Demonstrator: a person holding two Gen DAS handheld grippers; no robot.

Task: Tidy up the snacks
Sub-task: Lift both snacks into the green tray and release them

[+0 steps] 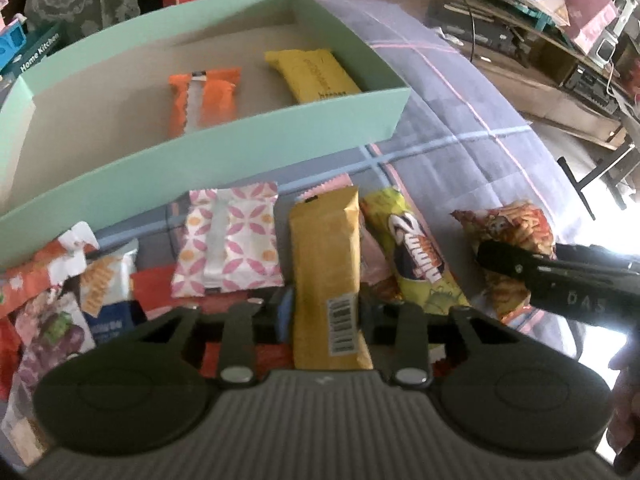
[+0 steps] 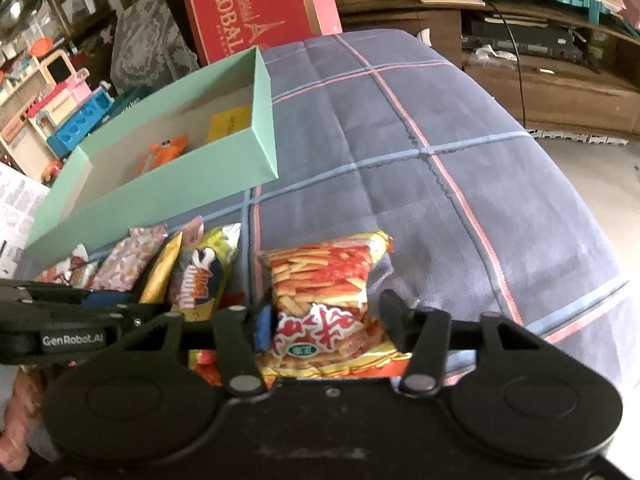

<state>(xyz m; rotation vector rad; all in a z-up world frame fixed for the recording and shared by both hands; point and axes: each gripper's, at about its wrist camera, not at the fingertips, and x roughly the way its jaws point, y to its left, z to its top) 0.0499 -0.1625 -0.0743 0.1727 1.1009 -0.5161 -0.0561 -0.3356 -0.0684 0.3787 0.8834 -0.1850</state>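
My left gripper [image 1: 328,312] is shut on a golden-yellow snack bar [image 1: 324,256], which stands up between the pads with its barcode facing me. Beside it lie a pink-patterned packet [image 1: 230,244] and a yellow-green wafer packet [image 1: 416,260]. The mint-green box [image 1: 280,136] behind them holds an orange packet [image 1: 204,98] and a yellow packet [image 1: 316,74]. My right gripper [image 2: 328,322] is shut on a red-and-yellow fries snack bag [image 2: 320,280] that lies on the checked quilt [image 2: 440,140]. The same box [image 2: 180,176] sits to its far left.
More loose packets [image 1: 60,300] are heaped at the left near the box's front wall. A red carton [image 2: 256,4] stands behind the box, toy blocks [image 2: 60,100] to its left. A cluttered wooden shelf [image 2: 540,40] runs along the right, past the bed's edge.
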